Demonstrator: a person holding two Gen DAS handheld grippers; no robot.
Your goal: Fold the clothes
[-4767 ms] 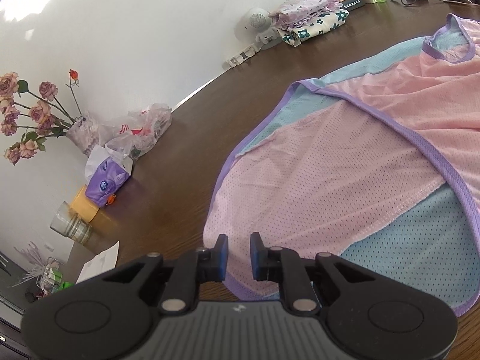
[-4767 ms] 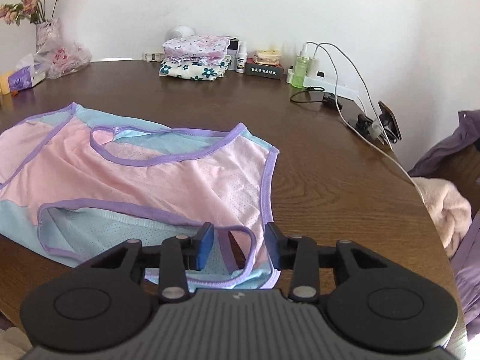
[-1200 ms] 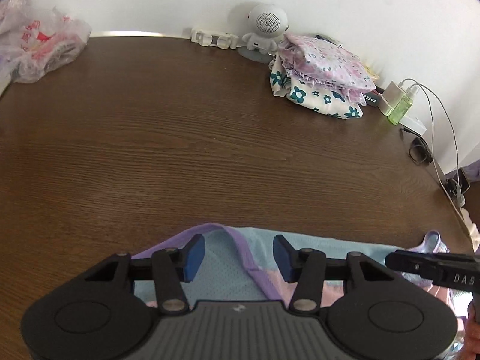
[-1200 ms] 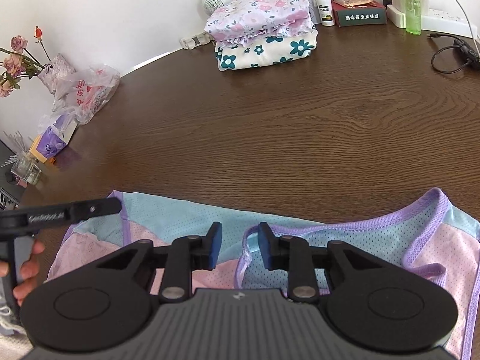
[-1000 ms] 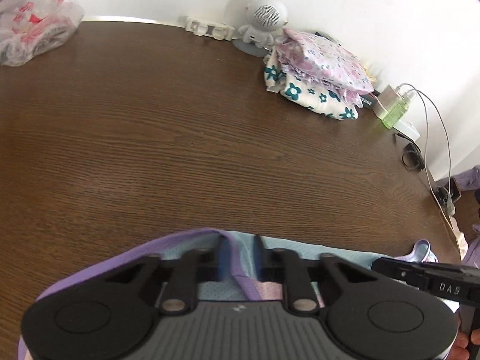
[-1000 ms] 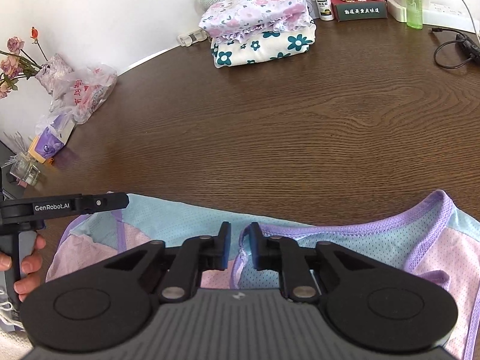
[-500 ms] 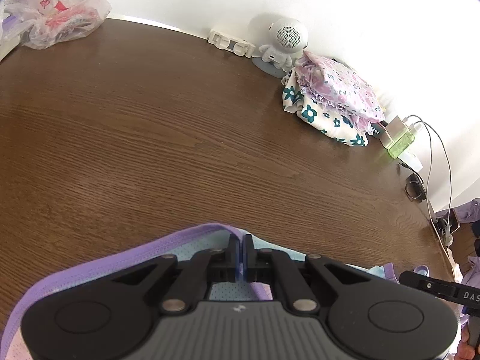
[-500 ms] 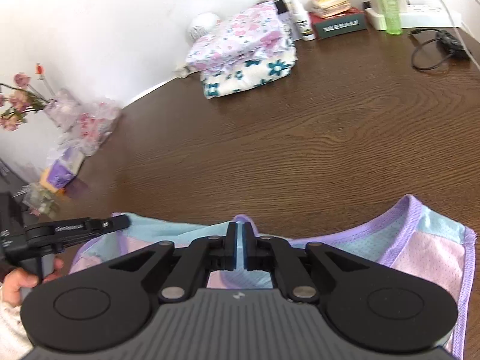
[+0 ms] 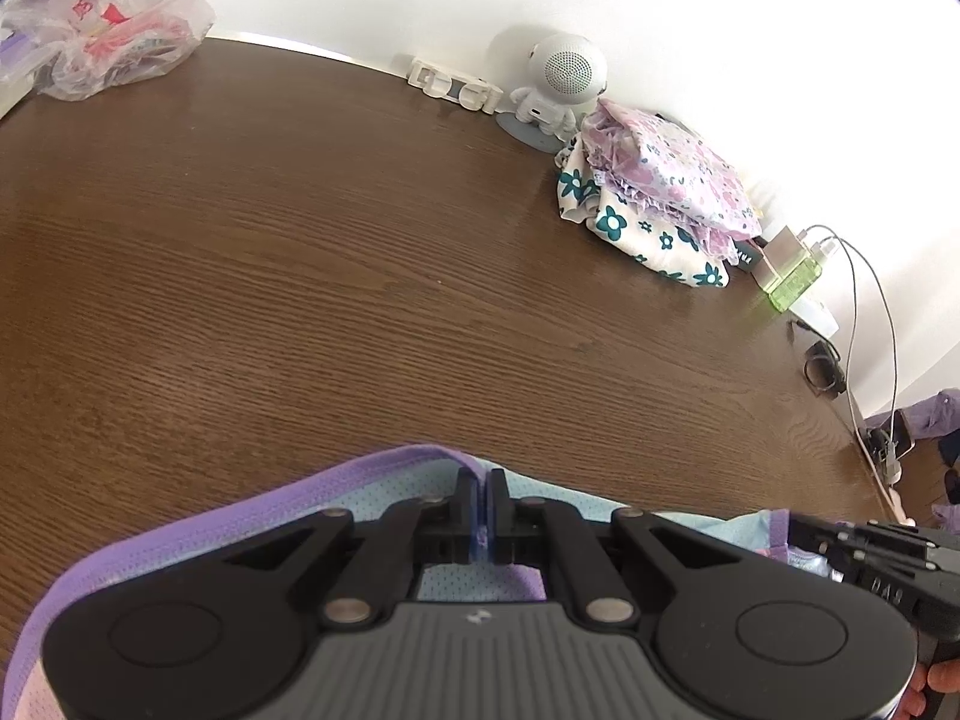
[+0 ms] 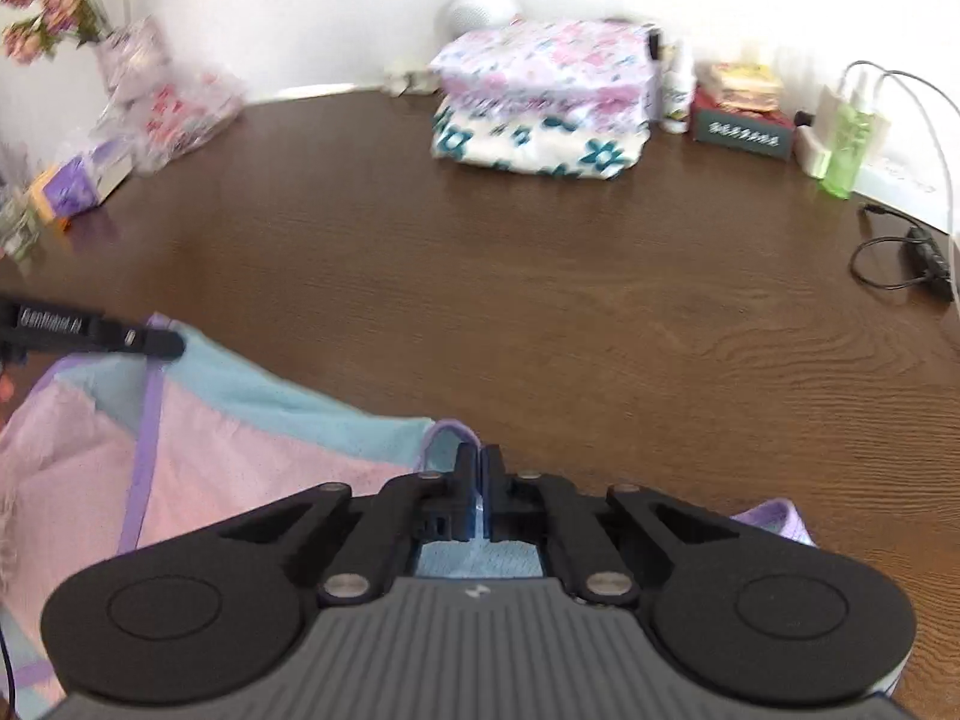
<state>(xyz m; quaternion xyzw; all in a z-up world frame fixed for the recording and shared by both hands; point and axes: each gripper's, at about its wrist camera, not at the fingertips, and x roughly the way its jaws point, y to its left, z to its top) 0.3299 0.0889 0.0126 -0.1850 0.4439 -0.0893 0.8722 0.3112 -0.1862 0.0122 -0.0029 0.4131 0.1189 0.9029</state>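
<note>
Left gripper (image 9: 482, 480) pressed together on the purple hem of the garment (image 9: 384, 495), bottom centre of the left wrist frame. Right gripper (image 10: 480, 456) likewise pinched on a purple-edged fold of it, bottom centre of the right wrist frame. Both point steeply down at the tabletop (image 9: 360, 276).

Readable text: "DAS" on the right gripper's body, lower right of the left frame. The left gripper's side label at the left edge of the right frame is too blurred for me to read. Fingers (image 9: 936, 681) of the hand holding the right gripper show in the bottom right corner.

Garment is pink and light blue mesh with purple trim, lying at the tabletop's near edge, strung between both grippers. Folded floral clothes (image 10: 540, 102) are stacked top centre, dark box with unreadable print (image 10: 744, 132) to the right of them.
</note>
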